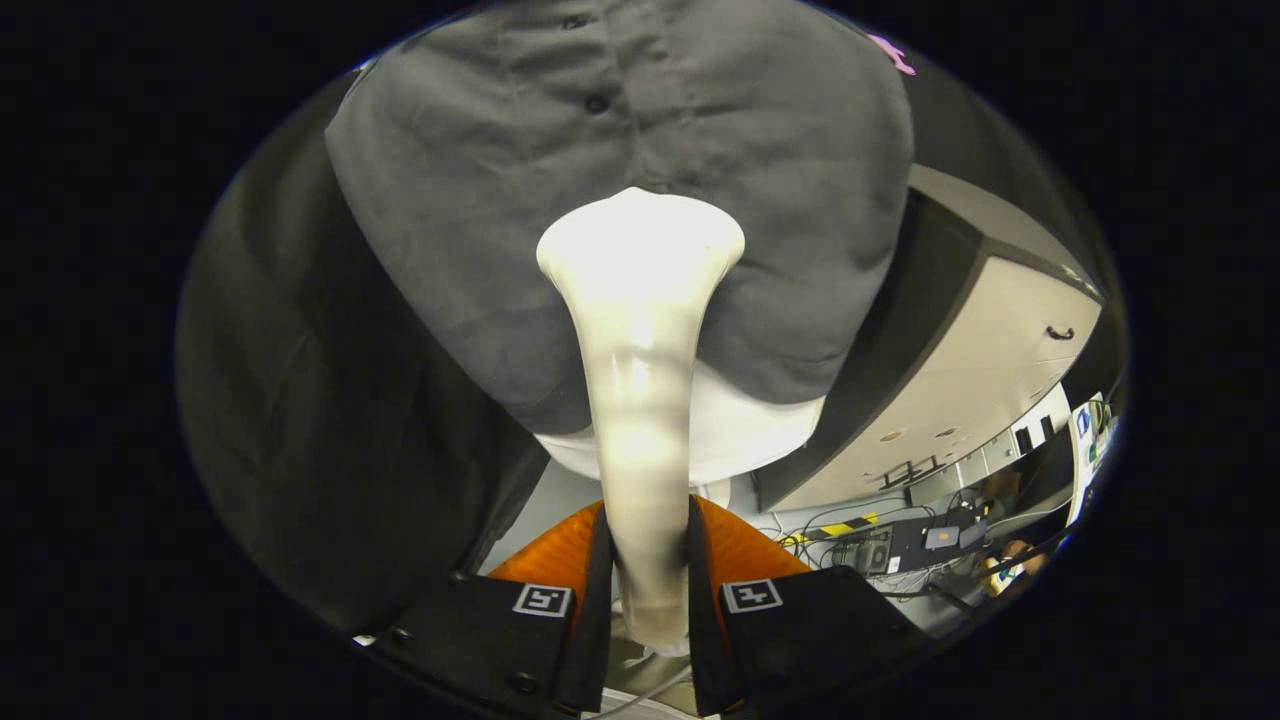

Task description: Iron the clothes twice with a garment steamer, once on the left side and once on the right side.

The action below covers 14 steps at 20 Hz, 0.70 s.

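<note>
Gripper [648, 540] clamped on garment steamer [640, 400], both fingers [590, 590] pressing its cream handle from either side. Handle running straight ahead between the fingers, widening into a broad flared head [640, 245] well beyond the fingertips. Head lying against grey shirt [620, 150], low on the front, roughly under the button line; one dark button [597, 103] visible above the head. Shirt hanging over a white form [745, 425], hem just ahead of the fingers on both sides of the handle. Dark cloth wall [300, 400] off to the left. Pale cabinet [1000, 340] to the right, cluttered floor with cables [850, 520] below it.
</note>
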### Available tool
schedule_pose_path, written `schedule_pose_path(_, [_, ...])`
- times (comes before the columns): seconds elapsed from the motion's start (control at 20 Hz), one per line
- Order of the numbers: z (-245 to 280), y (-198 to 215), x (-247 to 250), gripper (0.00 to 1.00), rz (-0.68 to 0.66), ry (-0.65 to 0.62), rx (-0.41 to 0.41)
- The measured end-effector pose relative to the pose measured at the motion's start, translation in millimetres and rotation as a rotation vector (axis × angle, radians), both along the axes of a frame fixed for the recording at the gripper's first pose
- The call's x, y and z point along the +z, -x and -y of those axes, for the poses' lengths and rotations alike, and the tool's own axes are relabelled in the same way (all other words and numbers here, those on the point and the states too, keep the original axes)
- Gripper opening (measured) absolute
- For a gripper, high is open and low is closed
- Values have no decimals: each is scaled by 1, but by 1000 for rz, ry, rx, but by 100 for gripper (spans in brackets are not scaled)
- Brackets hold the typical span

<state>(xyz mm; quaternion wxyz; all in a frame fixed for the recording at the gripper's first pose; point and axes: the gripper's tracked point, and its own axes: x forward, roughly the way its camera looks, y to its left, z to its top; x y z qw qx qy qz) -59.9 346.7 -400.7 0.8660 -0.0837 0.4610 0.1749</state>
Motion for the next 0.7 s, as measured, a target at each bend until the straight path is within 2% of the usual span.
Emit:
schedule_pose_path(0.5, [97,-61,180,41,284,-113,-47])
schedule_pose_path(0.7, [148,-72,248,41,404,-157,-71])
